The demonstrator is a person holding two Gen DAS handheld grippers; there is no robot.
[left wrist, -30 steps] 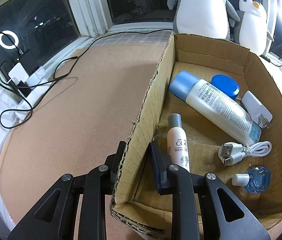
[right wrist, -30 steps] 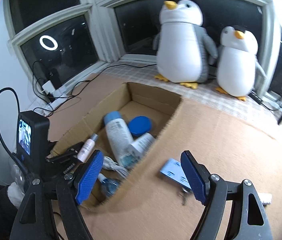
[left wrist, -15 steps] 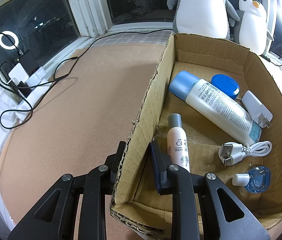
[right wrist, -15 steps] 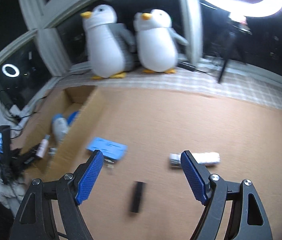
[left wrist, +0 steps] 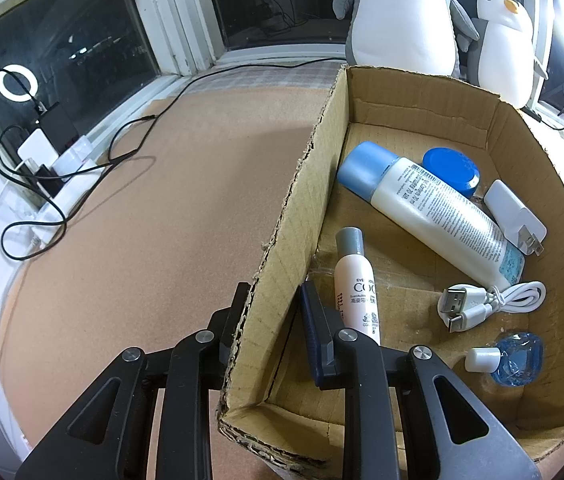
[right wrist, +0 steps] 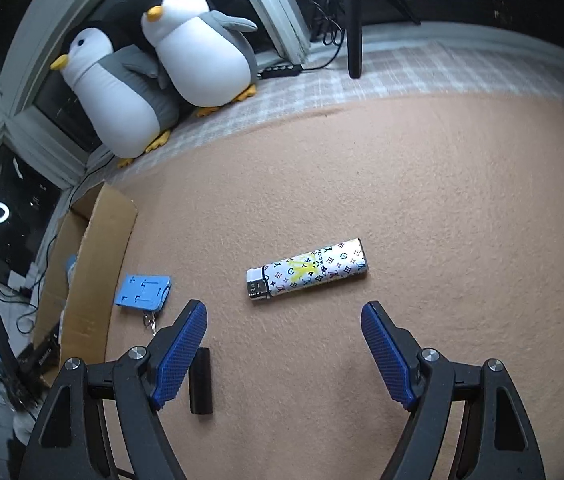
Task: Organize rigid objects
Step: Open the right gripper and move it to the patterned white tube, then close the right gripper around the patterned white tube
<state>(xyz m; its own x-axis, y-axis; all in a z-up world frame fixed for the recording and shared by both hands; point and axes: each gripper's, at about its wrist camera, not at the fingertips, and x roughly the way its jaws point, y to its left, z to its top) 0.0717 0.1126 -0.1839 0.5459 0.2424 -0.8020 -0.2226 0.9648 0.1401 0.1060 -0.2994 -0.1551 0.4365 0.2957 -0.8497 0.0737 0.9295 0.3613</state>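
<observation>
Swung away from the cardboard box (right wrist: pixel 93 264) over the last second, the right tongs (right wrist: pixel 284 344) now hang with their blue pads spread wide above open tabletop (right wrist: pixel 422 184), holding nothing; the left tongs (left wrist: pixel 273 308) have not shifted.

Largest in sight is the peach tabletop, and on it the box, which the left tongs clamp by its left wall (one finger outside, one inside, pressed against the cardboard). Behind the box two plush penguins (right wrist: pixel 161 68) lean together by the window.

Inside the box, the white bottle with a light-blue cap (left wrist: pixel 430 208) lies diagonally across the floor. Just beside the clamped wall lies a slimmer white bottle with a grey cap (left wrist: pixel 356 284). A round blue-lidded jar (left wrist: pixel 450 170) sits at the far end, touching the big bottle, with a white plug charger (left wrist: pixel 514 216) on the right. Nearer lie a coiled white USB cable (left wrist: pixel 490 302) and a small clear blue bottle with a white cap (left wrist: pixel 510 356).

Out on the tabletop, a patterned lighter (right wrist: pixel 308 274) lies on its side just ahead of the spread right tongs, roughly centred between the fingers. A blue card holder on a key ring (right wrist: pixel 143 292) lies just beside the box's outer wall, and a small black stick-shaped item (right wrist: pixel 200 380) (too plain to name) lies beside the left pad.
</observation>
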